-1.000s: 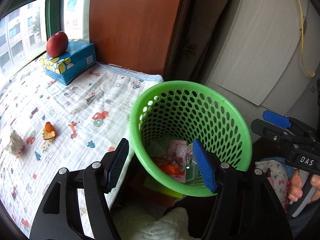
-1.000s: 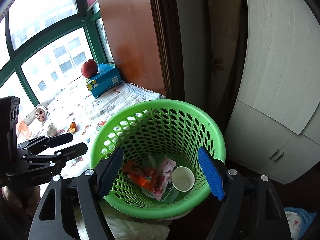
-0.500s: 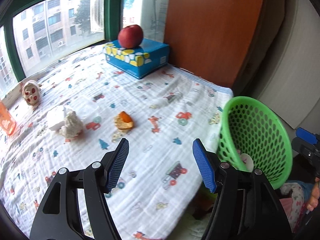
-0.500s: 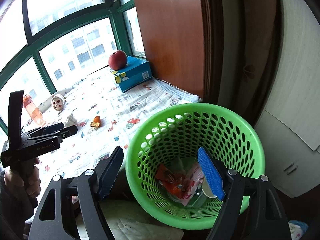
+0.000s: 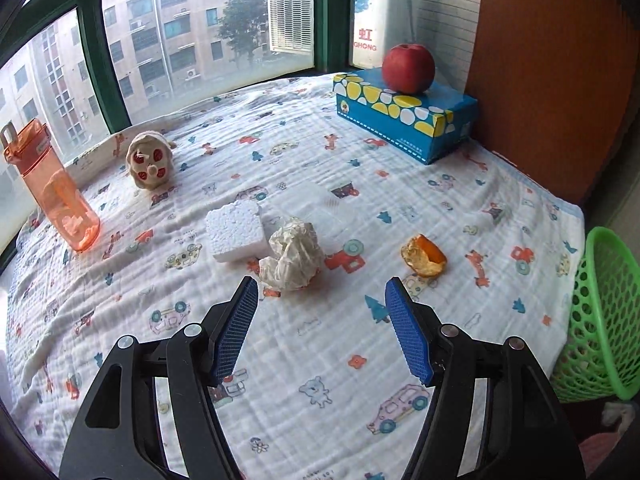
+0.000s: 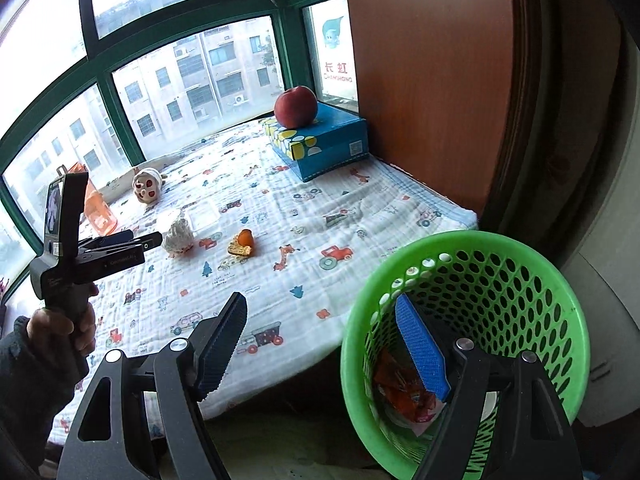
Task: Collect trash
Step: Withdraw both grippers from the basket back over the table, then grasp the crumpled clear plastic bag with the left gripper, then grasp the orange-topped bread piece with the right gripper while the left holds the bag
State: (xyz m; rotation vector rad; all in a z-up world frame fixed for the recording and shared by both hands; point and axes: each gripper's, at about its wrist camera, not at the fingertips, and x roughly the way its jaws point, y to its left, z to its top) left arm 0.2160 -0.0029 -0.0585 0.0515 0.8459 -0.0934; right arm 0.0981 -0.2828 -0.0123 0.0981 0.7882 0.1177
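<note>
A crumpled white paper wad (image 5: pixel 292 254) lies on the printed cloth, just beyond my open, empty left gripper (image 5: pixel 320 320). A white foam block (image 5: pixel 236 230) sits to its left and an orange peel (image 5: pixel 424 256) to its right. A clear plastic lid (image 5: pixel 332 216) lies behind the wad. The green perforated basket (image 5: pixel 604 312) stands past the cloth's right edge. In the right wrist view my right gripper (image 6: pixel 320 344) is open and empty beside the basket (image 6: pixel 480 280), which holds wrappers (image 6: pixel 404 396). The left gripper (image 6: pixel 136 246) points at the wad (image 6: pixel 180 236), near the peel (image 6: pixel 242 242).
An orange water bottle (image 5: pixel 48 188) stands at the far left. A small skull-faced toy (image 5: pixel 148 160) sits near the window. A red apple (image 5: pixel 408 68) rests on a blue tissue box (image 5: pixel 408 120) at the back right. A brown wooden panel (image 5: pixel 560 80) borders the right.
My left gripper has swung left from the basket to over the cloth and closer to the paper wad. The right gripper has shifted left, off the basket's middle. Both stay open.
</note>
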